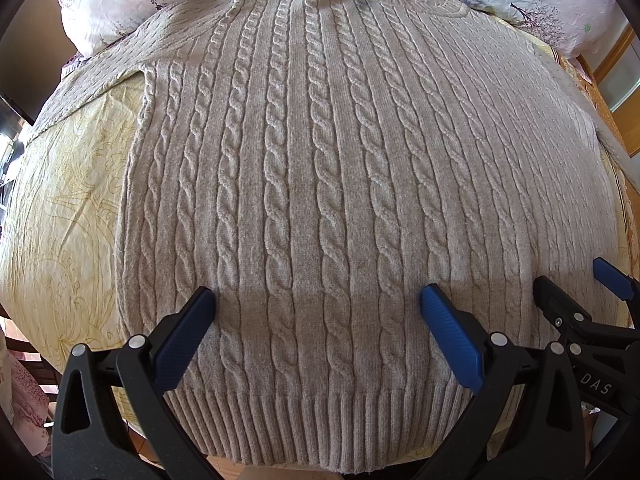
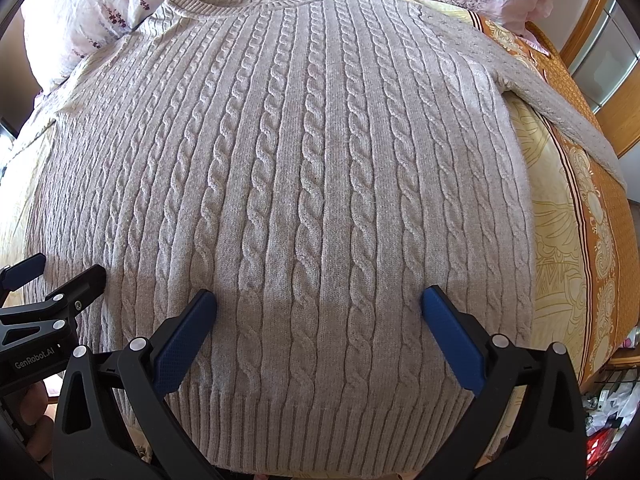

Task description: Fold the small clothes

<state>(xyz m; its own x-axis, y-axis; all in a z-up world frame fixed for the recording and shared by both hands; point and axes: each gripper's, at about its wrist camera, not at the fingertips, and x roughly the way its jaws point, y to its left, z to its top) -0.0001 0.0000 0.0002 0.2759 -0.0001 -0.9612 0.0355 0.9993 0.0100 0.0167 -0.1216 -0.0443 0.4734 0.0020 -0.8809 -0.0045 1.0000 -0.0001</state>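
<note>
Bed (image 2: 560, 216), pale-yellow printed sheet w/ orange patterned border on its right side: bears everything I see. Two white floral pillows (image 1: 120, 4) at the far end.

Beige cable-knit pullover sweater (image 1: 320, 160): lies face-up, spread flat across the sheet, round neck (image 2: 248, 0) toward the pillows and partly resting on them, ribbed hem (image 1: 320, 420) at the near edge, just under my tools. Left sleeve (image 1: 92, 80) angles outward; right sleeve (image 2: 560, 108) runs out over the orange border. No fold made yet, as I judge it.

Handling, est.: thick, soft, fairly heavy for a garment; will drape and sag, not hold a crease; knit gives good friction, so slip is unlikely, but pinching only one layer is a risk. Best hold, I think: hem corners or side seams, taking both layers; sleeves at the cuff.

Left gripper (image 1: 318, 300): black frame, blue pads, jaws spread wide, holding nothing, poised low over the lower body of the knit, pointing toward the neck.

Right gripper (image 2: 320, 300): same build, jaws equally wide apart, empty, close beside the left, parallel to it.
</note>
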